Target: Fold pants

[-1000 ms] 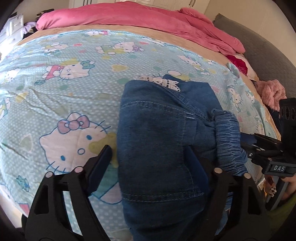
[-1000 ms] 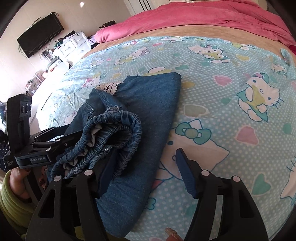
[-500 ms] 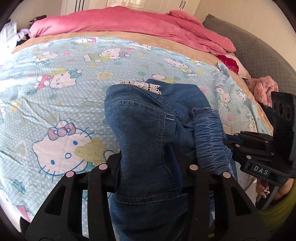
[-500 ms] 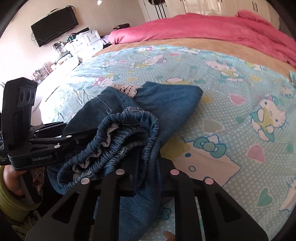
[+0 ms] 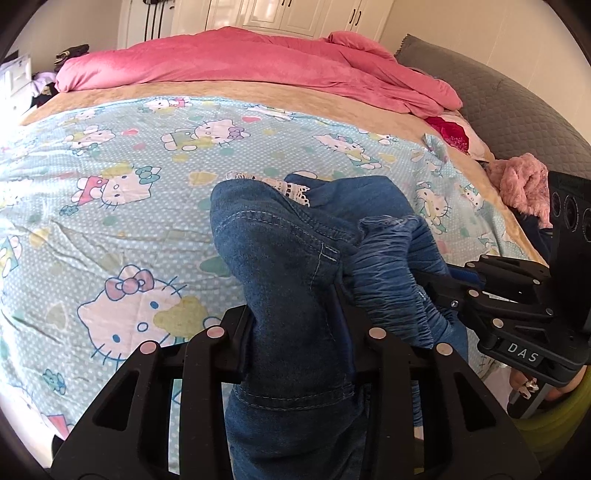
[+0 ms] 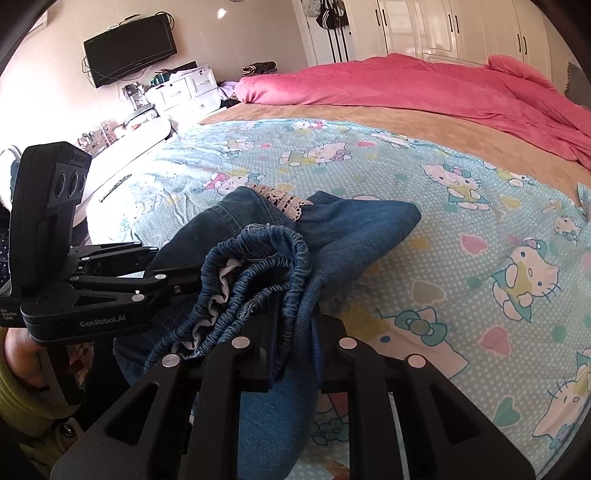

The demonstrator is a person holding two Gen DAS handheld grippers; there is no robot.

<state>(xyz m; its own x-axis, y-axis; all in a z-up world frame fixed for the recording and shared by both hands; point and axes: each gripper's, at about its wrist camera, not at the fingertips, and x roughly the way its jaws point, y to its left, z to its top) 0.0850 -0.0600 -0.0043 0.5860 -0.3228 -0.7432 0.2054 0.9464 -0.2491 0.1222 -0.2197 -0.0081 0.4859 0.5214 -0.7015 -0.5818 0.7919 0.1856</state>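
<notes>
Both pairs of jaws have just been closing, and the denim that lay loose between them a second ago is now pinched and bunched up off the bed. Blue jeans, folded in a thick bundle, sit at the near edge of the bed: the left gripper is clenched on the stitched hem end of the bundle, while the right gripper is clamped on the gathered elastic waistband, which curls in ruffled loops with a pale lining showing inside. A strip of white lace trim peeks from the far fold at 12 o'clock of the bundle. In the left wrist view the right gripper enters from 3 o'clock, with fingers of the person's hand below it; in the right wrist view the left gripper reaches in from 9 o'clock, gripped by a hand in a yellow-green sleeve.

Beneath the jeans lies a light blue cartoon-cat sheet, dotted white and creased toward 9 o'clock. Beyond it a tan blanket crosses the bed, and a pink duvet is heaped along the far side at 12 o'clock. A grey padded headboard curves at 2 o'clock, with a fuzzy pink cloth beside it. White wardrobe doors line the back wall; a black television hangs at 10 o'clock above a cluttered white dresser.
</notes>
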